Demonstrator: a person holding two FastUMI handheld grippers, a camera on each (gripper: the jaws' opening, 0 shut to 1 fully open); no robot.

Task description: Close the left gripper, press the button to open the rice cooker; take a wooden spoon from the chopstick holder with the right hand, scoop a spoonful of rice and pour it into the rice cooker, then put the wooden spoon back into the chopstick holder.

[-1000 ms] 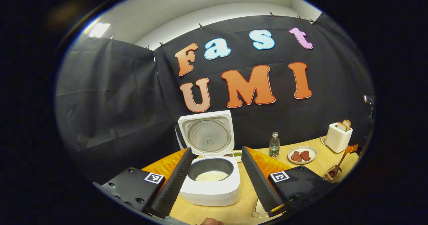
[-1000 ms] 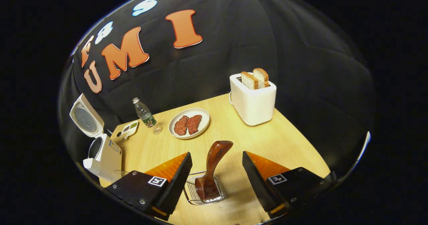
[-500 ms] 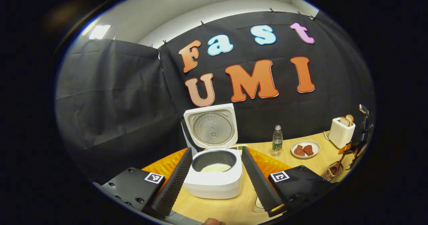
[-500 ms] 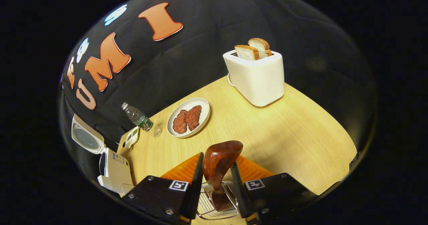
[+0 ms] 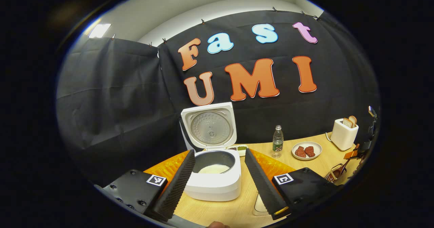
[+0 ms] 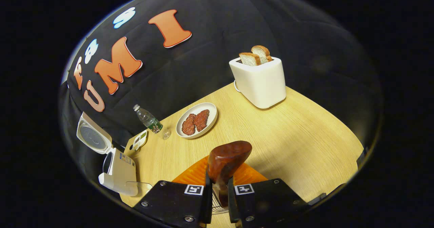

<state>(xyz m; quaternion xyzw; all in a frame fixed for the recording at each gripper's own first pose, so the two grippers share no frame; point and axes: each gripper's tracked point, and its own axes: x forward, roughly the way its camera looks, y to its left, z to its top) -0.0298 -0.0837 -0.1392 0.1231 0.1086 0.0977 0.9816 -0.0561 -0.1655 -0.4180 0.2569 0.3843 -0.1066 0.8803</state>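
The white rice cooker (image 5: 213, 187) stands open on the table, lid (image 5: 211, 128) upright and white rice in its pot (image 5: 214, 168). My left gripper (image 5: 219, 151) hangs open in front of it, one finger on each side, touching nothing. In the right gripper view my right gripper (image 6: 219, 180) is shut on the dark wooden spoon (image 6: 228, 157), whose thick handle end sticks up above the fingers. The wire chopstick holder (image 6: 217, 206) shows just below, between the fingers, and hides the spoon's bowl. The cooker (image 6: 118, 170) is at the far left there.
On the wooden table (image 6: 288, 129) stand a white toaster (image 6: 259, 80) with two bread slices, a plate of red meat (image 6: 196, 120), a water bottle (image 6: 148, 119) and a small sauce dish (image 6: 139, 140). A clear container (image 6: 139, 188) sits beside the cooker.
My right gripper came down over the holder and went from wide open to shut on the spoon's handle. My left gripper stayed open and only drifted slightly before the cooker.
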